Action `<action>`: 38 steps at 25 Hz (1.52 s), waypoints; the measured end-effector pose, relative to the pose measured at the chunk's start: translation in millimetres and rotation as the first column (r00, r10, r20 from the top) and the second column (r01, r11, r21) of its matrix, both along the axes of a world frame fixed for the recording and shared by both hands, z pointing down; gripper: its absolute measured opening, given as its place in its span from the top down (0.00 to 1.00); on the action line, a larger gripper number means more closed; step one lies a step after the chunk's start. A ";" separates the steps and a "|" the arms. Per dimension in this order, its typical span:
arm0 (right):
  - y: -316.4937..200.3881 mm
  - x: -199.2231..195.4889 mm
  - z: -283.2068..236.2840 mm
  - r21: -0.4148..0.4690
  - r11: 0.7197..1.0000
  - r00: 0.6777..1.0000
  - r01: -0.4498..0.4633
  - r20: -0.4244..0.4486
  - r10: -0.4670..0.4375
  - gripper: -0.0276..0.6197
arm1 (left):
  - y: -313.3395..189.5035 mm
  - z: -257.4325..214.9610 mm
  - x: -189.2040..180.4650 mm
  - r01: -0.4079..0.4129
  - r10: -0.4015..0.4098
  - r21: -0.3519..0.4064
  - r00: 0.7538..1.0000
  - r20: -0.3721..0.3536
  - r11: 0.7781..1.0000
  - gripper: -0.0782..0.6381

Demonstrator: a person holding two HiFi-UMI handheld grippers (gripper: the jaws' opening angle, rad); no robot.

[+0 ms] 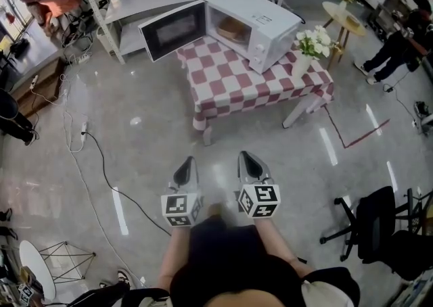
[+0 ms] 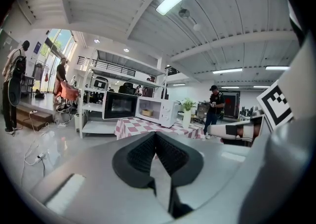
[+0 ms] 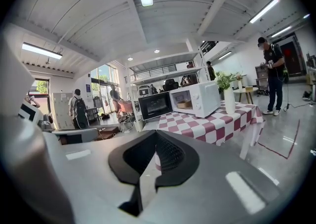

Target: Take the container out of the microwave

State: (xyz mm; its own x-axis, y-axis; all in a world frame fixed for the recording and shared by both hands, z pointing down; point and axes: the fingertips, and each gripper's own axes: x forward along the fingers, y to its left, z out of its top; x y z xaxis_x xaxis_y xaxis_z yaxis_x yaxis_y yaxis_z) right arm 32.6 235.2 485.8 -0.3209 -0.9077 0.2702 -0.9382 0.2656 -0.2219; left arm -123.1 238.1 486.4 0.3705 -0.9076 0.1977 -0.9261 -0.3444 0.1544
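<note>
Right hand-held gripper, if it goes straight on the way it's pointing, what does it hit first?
Probably the tablecloth, at its hanging near corner, which shows just past the shut right hand-held gripper. Only floor seems to lie between, though depth is unclear.

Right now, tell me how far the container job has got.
Done: the white microwave has its dark-windowed door open. In hand: nothing; the left gripper and right gripper have their jaws shut and empty, out over the floor short of the red-and-white checked table. Left: the round tan container sits inside the microwave; reach in, grip it and bring it out.
</note>
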 end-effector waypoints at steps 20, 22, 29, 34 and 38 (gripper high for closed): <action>-9.0 -17.9 3.3 0.017 1.000 0.999 -0.008 -0.054 0.009 0.95 | -14.9 8.4 -18.8 -0.013 0.013 -0.006 1.000 -0.010 1.000 0.88; -6.5 -16.8 1.7 0.017 1.000 0.998 -0.009 -0.057 0.010 0.95 | -12.7 5.6 -19.6 -0.010 0.010 -0.004 1.000 -0.019 1.000 0.88; 0.3 -15.9 3.4 0.023 1.000 0.998 -0.008 -0.054 0.009 0.95 | -13.4 2.9 -19.9 -0.008 0.008 0.008 1.000 -0.028 1.000 0.88; -3.1 -12.6 4.7 0.020 1.000 0.999 -0.014 -0.052 0.015 0.95 | -16.6 5.3 -18.3 -0.009 0.010 0.002 1.000 -0.026 1.000 0.88; -8.4 -9.7 5.0 0.017 1.000 0.998 -0.022 -0.051 0.022 0.95 | -22.6 5.0 -15.7 -0.013 0.013 0.001 1.000 -0.025 1.000 0.88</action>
State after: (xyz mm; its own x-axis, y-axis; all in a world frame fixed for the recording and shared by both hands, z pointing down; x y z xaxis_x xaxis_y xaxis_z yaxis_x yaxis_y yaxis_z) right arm 22.9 226.8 490.8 -0.2869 -0.9188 0.2712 -0.9539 0.2479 -0.1692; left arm -138.8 215.5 491.4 0.3869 -0.9030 0.1871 -0.9174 -0.3563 0.1771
